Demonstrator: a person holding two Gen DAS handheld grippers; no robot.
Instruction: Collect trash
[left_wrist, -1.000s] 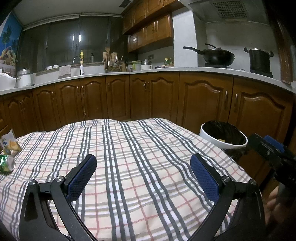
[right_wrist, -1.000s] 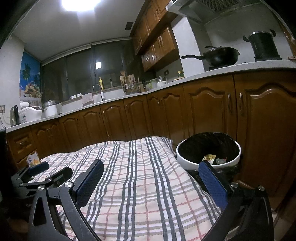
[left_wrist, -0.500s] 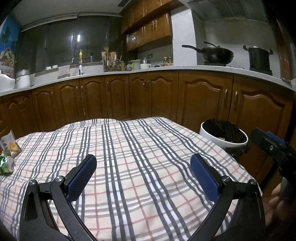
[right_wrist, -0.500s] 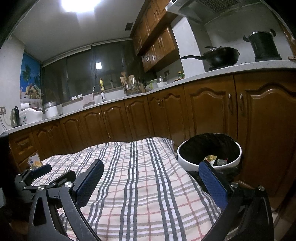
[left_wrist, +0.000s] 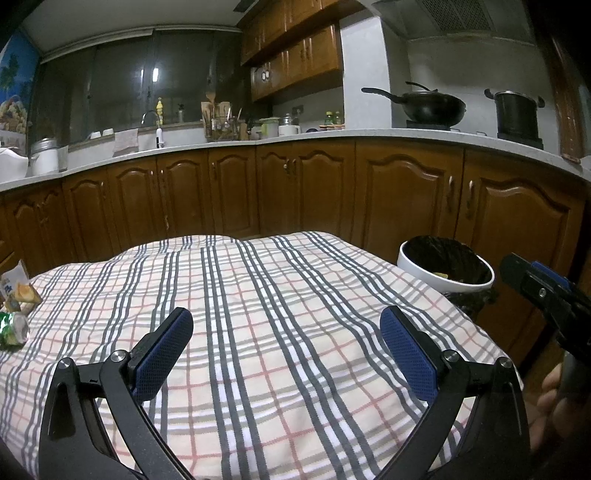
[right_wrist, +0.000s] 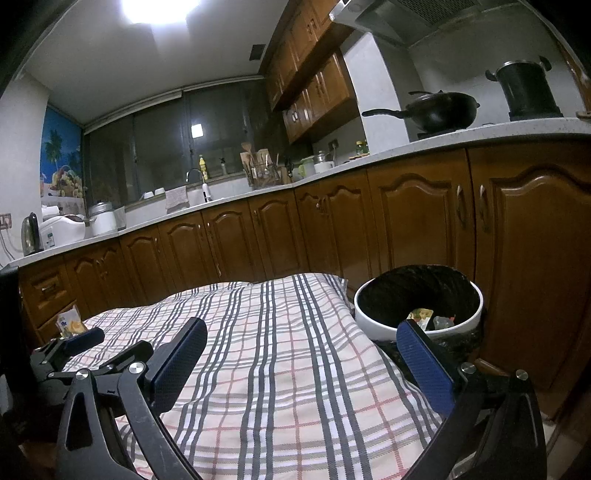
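A white bin (left_wrist: 445, 266) with a black liner stands off the table's far right corner, and wrappers (right_wrist: 421, 316) lie inside it. At the table's left edge lie a crushed green can (left_wrist: 14, 328) and snack packets (left_wrist: 19, 287); one snack packet (right_wrist: 70, 325) also shows in the right wrist view. My left gripper (left_wrist: 286, 343) hovers open over the checked tablecloth (left_wrist: 266, 295), nothing between its blue pads. My right gripper (right_wrist: 303, 360) is open and empty too, its right finger in front of the bin (right_wrist: 417, 301). Each gripper shows at the edge of the other's view.
Brown base cabinets (left_wrist: 310, 192) curve behind the table under a pale counter (left_wrist: 258, 142). A black wok (left_wrist: 428, 105) and a pot (left_wrist: 517, 112) sit on the stove at the right. A sink tap (left_wrist: 153, 118) and utensil holders stand further back.
Both views have shifted only slightly. The right gripper has drifted a little within the left wrist view. Both grippers stay open and empty.
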